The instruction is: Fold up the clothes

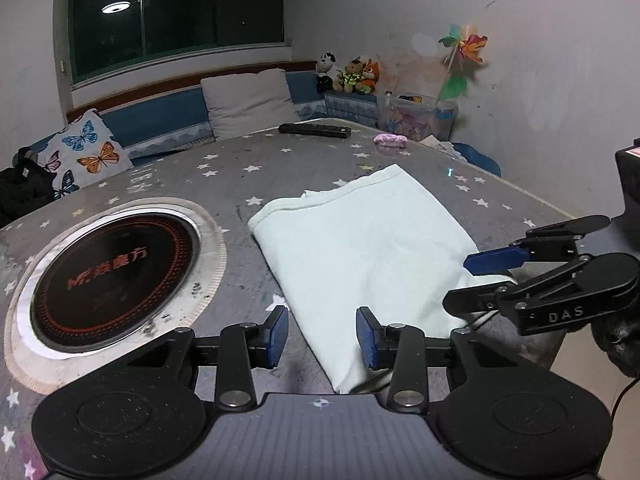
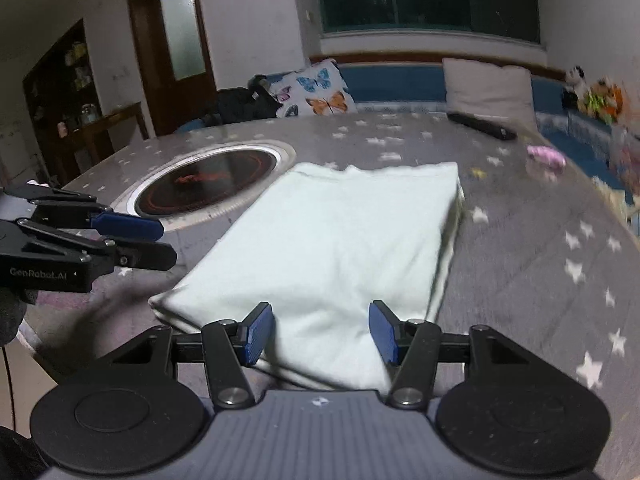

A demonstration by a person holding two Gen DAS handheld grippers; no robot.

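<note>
Pale mint cotton garment (image 1: pixel 360 248), already folded into a fat rectangle, lies on the grey star-print table (image 1: pixel 240 176) just right of the round black inset cooktop (image 1: pixel 116 268). Its long axis runs away from me, near short edge right under both tongs. My left tongs (image 1: pixel 322 334) sit at the near left corner, half open, nothing pinched. My right tongs (image 2: pixel 322 332) hover over the middle of that near edge, also partly open and empty, so I'd guess the right hand is better placed for the next fold. Readable stuff: "DAS" on the right tongs, "GenRobot.AI" on the left, Chinese lettering on the cooktop.
</note>
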